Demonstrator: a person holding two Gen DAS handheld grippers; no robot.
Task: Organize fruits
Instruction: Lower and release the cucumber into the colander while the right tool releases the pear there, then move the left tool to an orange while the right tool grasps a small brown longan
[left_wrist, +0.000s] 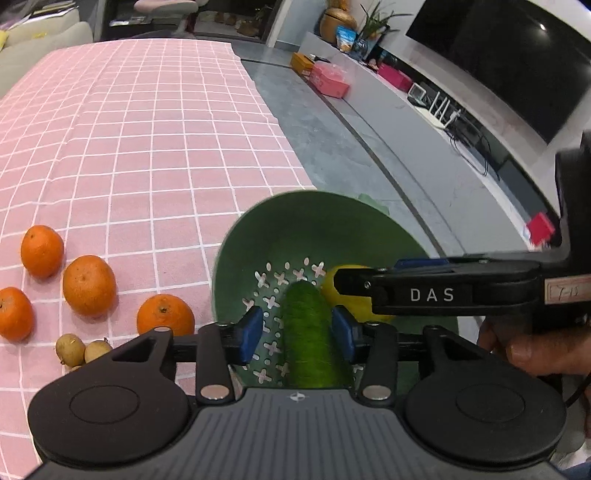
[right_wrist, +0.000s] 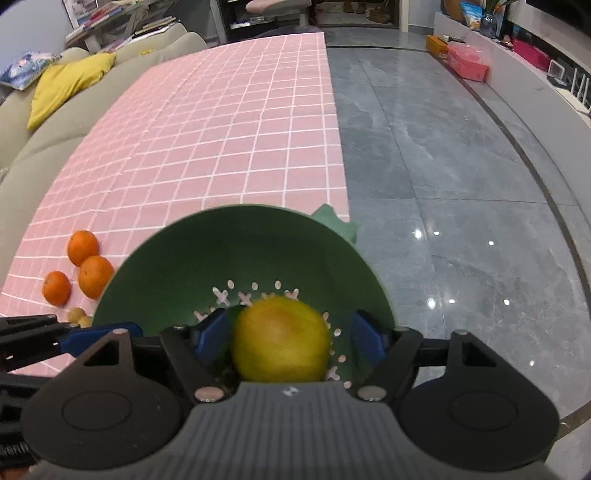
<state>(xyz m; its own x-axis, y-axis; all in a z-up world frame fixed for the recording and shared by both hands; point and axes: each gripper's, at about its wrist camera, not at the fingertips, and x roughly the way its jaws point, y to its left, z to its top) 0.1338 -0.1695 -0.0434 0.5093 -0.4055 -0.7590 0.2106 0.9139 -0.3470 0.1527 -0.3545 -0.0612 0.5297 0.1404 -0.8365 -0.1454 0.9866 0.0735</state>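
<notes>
A green perforated colander bowl (left_wrist: 291, 221) stands at the right edge of the pink checked table; it also shows in the right wrist view (right_wrist: 243, 236). My left gripper (left_wrist: 297, 330) is open over the bowl, its blue pads either side of a green cucumber (left_wrist: 310, 332) with gaps on both sides. My right gripper (right_wrist: 290, 334) is open over the bowl, with a yellow apple (right_wrist: 282, 341) between its pads; the apple also shows in the left wrist view (left_wrist: 332, 284). Several oranges (left_wrist: 88, 286) and small brown longans (left_wrist: 70, 349) lie on the cloth left of the bowl.
The pink checked tablecloth (left_wrist: 147, 129) stretches far ahead. The table's right edge drops to grey tiled floor (right_wrist: 461, 184). A sofa with a yellow cushion (right_wrist: 66, 85) runs along the left. A TV bench with boxes (left_wrist: 328, 79) stands at the right.
</notes>
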